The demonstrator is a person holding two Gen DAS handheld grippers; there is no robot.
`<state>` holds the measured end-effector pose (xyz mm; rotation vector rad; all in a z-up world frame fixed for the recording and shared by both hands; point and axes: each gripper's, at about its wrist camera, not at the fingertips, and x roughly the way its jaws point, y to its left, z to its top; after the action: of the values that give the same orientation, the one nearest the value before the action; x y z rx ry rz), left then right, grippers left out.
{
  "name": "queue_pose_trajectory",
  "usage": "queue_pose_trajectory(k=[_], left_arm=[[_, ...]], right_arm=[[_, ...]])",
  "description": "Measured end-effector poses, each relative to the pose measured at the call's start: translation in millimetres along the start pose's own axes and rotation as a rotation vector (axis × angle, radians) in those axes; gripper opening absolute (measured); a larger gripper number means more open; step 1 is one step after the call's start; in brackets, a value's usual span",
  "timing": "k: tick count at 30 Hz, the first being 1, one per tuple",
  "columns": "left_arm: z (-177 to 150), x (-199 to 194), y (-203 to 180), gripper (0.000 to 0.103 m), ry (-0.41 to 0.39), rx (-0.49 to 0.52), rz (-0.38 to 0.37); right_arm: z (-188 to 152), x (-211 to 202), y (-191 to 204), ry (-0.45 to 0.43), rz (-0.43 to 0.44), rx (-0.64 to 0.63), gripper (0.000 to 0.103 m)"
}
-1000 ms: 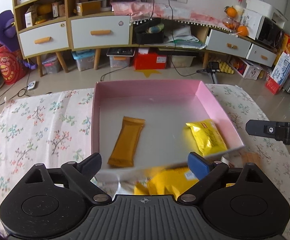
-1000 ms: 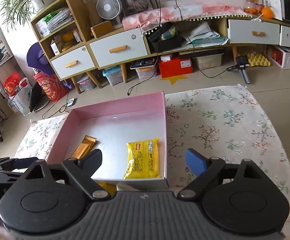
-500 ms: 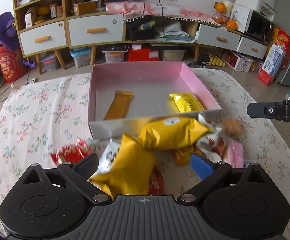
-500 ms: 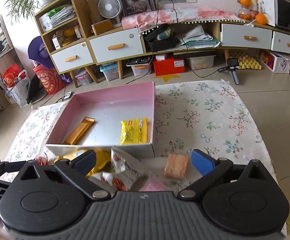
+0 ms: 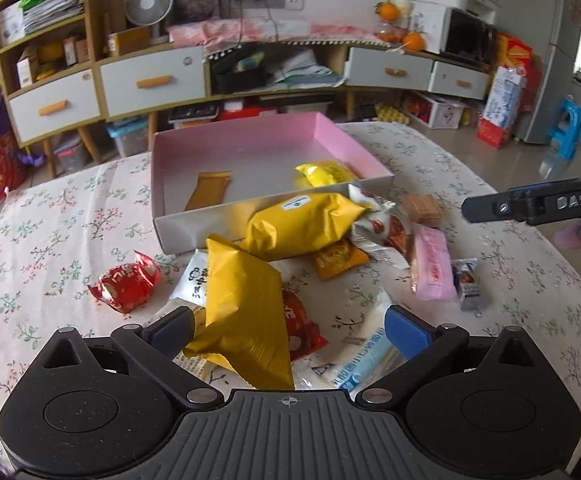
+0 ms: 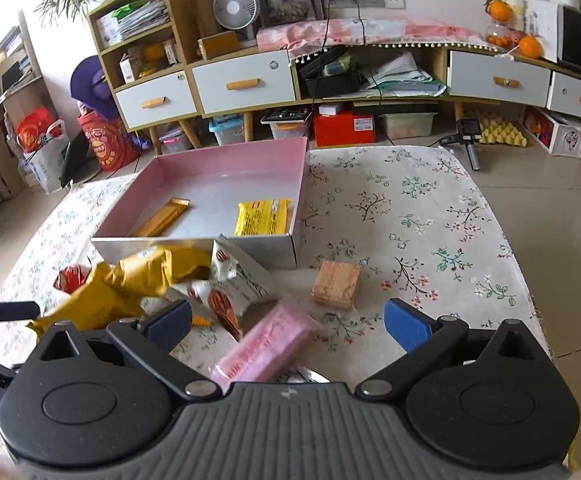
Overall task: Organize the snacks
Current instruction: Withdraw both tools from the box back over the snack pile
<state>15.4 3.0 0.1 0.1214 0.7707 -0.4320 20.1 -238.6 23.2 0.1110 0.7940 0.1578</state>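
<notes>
A pink box (image 5: pixel 330 130) (image 6: pixel 250 154) on the flowered table holds a brown bar (image 5: pixel 208 195) (image 6: pixel 162 218) and a yellow packet (image 5: pixel 326 172) (image 6: pixel 264 216). In front of it lies a pile of snacks: two big yellow bags (image 5: pixel 246 312) (image 5: pixel 302 226), a red packet (image 5: pixel 126 280), a white nut packet (image 5: pixel 382 228) (image 6: pixel 230 288), a pink packet (image 5: pixel 430 264) (image 6: pixel 266 344), a wafer (image 5: pixel 424 208) (image 6: pixel 336 284). My left gripper (image 5: pixel 288 330) is open over the near yellow bag. My right gripper (image 6: pixel 288 320) is open above the pink packet.
The flowered cloth (image 6: pixel 410 208) covers the table; its right edge drops to the floor. Cabinets with drawers (image 6: pixel 246 84) stand beyond. The right gripper's finger shows at the right of the left wrist view (image 5: pixel 538 204). A small purple packet (image 5: pixel 466 280) lies right of the pink one.
Both grippers have pulled back from the box toward the near edge, so the snack pile in front of the box has come into view. Both stay open.
</notes>
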Motion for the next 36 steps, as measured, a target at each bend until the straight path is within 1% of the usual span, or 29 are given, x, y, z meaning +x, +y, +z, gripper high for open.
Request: queue_pose_trajectory(k=[5,9,11,13,16,18,23,24,28,33,36], left_arm=[[-7,-12,-6,0.102,-0.058,0.071,-0.079],[-12,-18,-16,0.102,-0.109,0.148,-0.156],[-14,-15,-23,0.101,-0.102,0.171,-0.191],[-16,-7,-30,0.100,-0.075,0.197,-0.230],[-17,5,-41,0.097,-0.033,0.236,-0.247],[-19,12,-47,0.094,-0.009,0.253,-0.259],[-19,30,-55,0.084,0.046,0.263,-0.280],[-19,35,-56,0.079,0.060,0.263,-0.277],[-21,45,-54,0.066,0.096,0.256,-0.232],[-24,44,-42,0.057,0.120,0.219,-0.201],[-26,44,-39,0.054,0.130,0.216,-0.193]], right_arm=[[-13,2,-2,0.019,-0.002,-0.036,0.103],[-25,5,8,0.031,0.016,-0.148,0.103],[-33,8,15,0.044,0.017,-0.220,0.103],[-41,11,22,0.054,0.003,-0.300,0.102],[-52,19,28,0.075,-0.023,-0.391,0.102],[-56,23,28,0.087,-0.035,-0.414,0.101],[-59,27,17,0.097,-0.026,-0.374,0.101],[-58,26,15,0.099,-0.022,-0.362,0.101],[-60,24,2,0.113,-0.001,-0.314,0.101],[-62,19,-18,0.112,-0.001,-0.273,0.102],[-63,18,-29,0.116,0.021,-0.235,0.103]])
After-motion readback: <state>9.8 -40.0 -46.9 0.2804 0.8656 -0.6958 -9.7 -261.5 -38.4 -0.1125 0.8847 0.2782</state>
